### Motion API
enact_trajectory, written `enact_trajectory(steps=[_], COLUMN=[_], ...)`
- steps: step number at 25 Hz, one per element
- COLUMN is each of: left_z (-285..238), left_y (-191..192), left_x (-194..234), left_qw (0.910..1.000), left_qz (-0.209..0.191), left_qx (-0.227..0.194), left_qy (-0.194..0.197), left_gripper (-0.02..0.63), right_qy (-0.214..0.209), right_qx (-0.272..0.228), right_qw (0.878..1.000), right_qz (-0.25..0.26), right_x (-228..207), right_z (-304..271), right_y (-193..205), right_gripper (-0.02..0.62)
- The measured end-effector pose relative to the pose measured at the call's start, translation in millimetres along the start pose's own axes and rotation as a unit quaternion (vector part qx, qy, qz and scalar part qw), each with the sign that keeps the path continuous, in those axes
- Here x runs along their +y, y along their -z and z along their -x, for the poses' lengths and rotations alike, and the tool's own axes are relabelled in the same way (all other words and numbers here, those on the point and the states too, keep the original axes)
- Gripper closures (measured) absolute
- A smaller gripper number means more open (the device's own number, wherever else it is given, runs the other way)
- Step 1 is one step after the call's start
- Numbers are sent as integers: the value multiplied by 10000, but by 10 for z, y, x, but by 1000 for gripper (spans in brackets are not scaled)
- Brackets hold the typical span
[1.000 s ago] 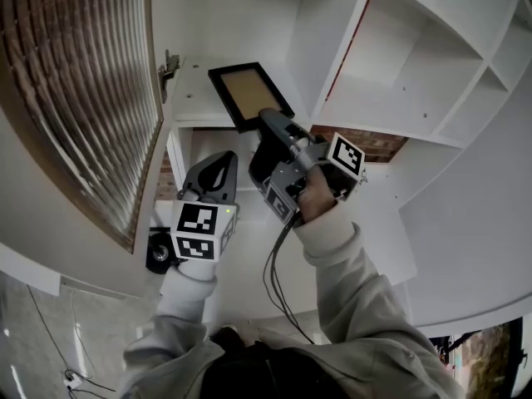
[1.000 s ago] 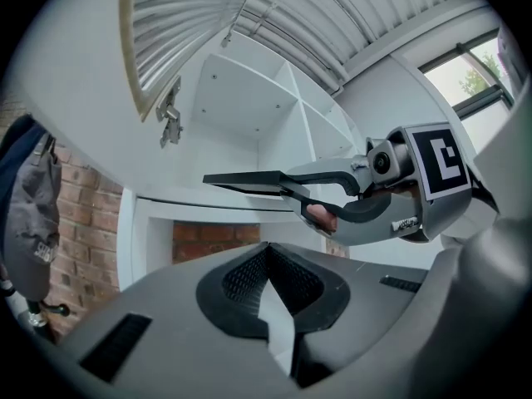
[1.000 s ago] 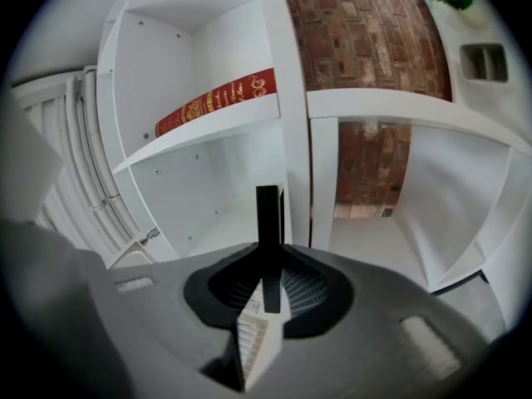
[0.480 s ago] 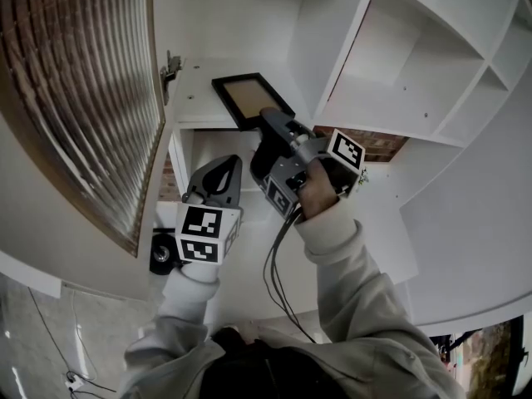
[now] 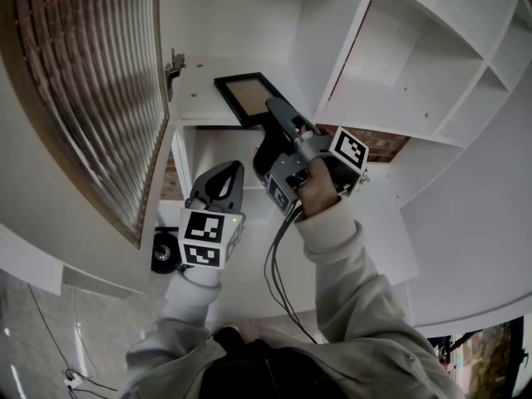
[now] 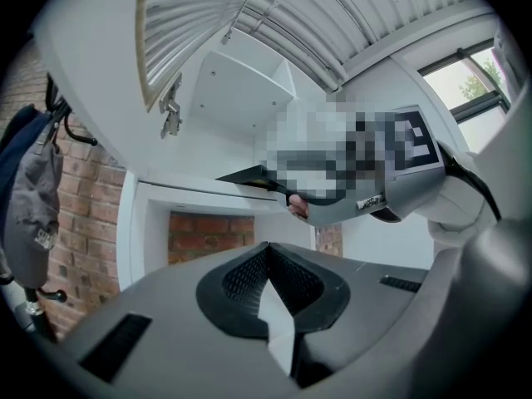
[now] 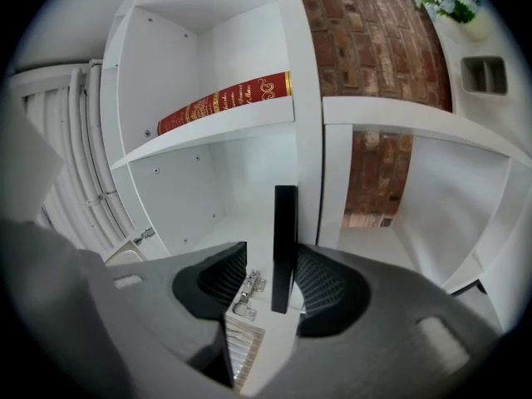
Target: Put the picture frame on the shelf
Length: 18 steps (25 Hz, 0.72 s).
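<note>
White shelving against a brick wall (image 7: 366,40). Black picture frame (image 7: 284,248) sits on the shelf (image 7: 241,231), seen edge-on between the right gripper's (image 7: 270,264) jaws. Those jaws have just been opening, leaving a clear gap on one side, with the other pad close by. Left gripper (image 6: 268,252) is apart from the frame, jaws together, nothing between. Red book (image 7: 224,100) lies one compartment up; its gold spine lettering is too small to read.

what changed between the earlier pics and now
The right gripper has just been opening its jaws and has let go of the picture frame, which rests on the white shelf, still between the open jaws. The left gripper stayed shut and empty below the shelf, and neither hand visibly shifted.
</note>
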State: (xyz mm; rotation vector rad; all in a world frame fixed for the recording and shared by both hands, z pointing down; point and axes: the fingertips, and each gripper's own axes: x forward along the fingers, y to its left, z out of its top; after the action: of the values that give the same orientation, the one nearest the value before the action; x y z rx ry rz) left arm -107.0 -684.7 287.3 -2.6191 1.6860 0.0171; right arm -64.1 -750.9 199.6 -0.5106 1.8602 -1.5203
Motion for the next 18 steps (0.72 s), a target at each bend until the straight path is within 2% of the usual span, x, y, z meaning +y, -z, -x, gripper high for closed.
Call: enact_trajectory(steps=[13, 18], left_z=[106, 235], left_y=[91, 123], left_x=[-35, -243], left_qw=[9999, 10000], left_qz=[54, 19], left_qx=[58, 56], left_qy=[-78, -21], left_gripper=[601, 601], right_qy=[90, 38], right_qx=[-118, -83], right_qw=[9994, 9974], right_qz=[315, 718], right_x=[-83, -26], right_z=[204, 469], right_y=[-16, 76], right_gripper=[405, 405])
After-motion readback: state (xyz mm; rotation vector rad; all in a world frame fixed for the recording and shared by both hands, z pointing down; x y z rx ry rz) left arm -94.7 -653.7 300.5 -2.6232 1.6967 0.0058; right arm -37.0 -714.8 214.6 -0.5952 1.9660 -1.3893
